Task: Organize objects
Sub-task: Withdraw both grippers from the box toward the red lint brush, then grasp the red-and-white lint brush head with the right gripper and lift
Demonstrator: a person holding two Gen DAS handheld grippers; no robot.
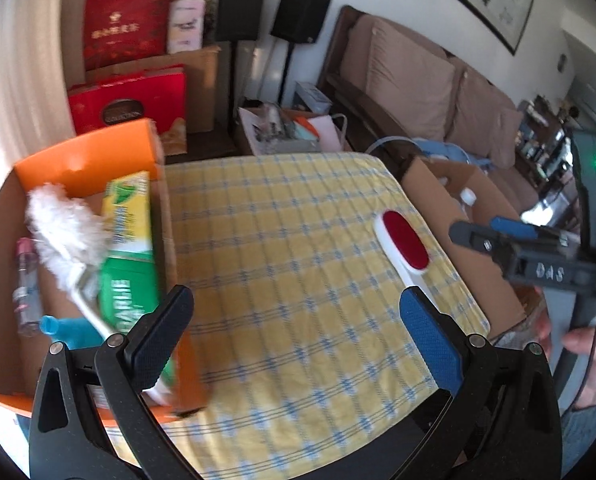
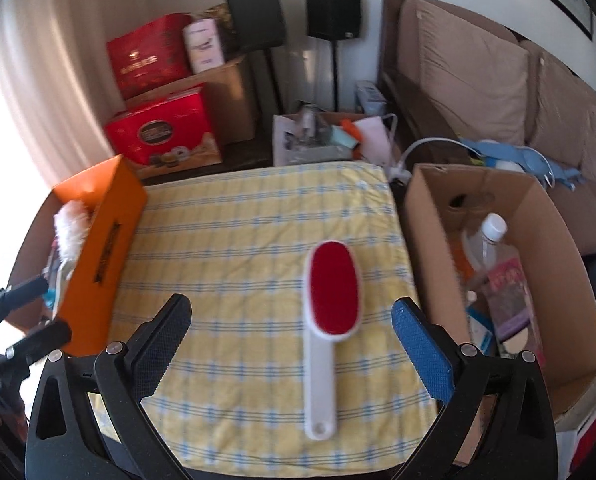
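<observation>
A white lint brush with a red pad (image 2: 329,308) lies on the yellow checked cloth (image 2: 238,240), handle toward me; it also shows in the left wrist view (image 1: 403,242). My right gripper (image 2: 294,340) is open and empty above the cloth, with the brush handle between its fingers. My left gripper (image 1: 298,332) is open and empty by the orange box (image 1: 86,160), which holds a white duster (image 1: 64,228), a green packet (image 1: 128,248), a small bottle (image 1: 26,280) and a blue item (image 1: 70,330). The right gripper shows at the right of the left wrist view (image 1: 481,232).
A brown cardboard box (image 2: 537,216) at the right of the cloth holds a plastic bottle (image 2: 485,240) and packets. Behind the table are red gift boxes (image 2: 162,128), two speakers on stands (image 2: 329,12), a cluttered low box (image 2: 317,136) and a brown sofa (image 2: 477,72).
</observation>
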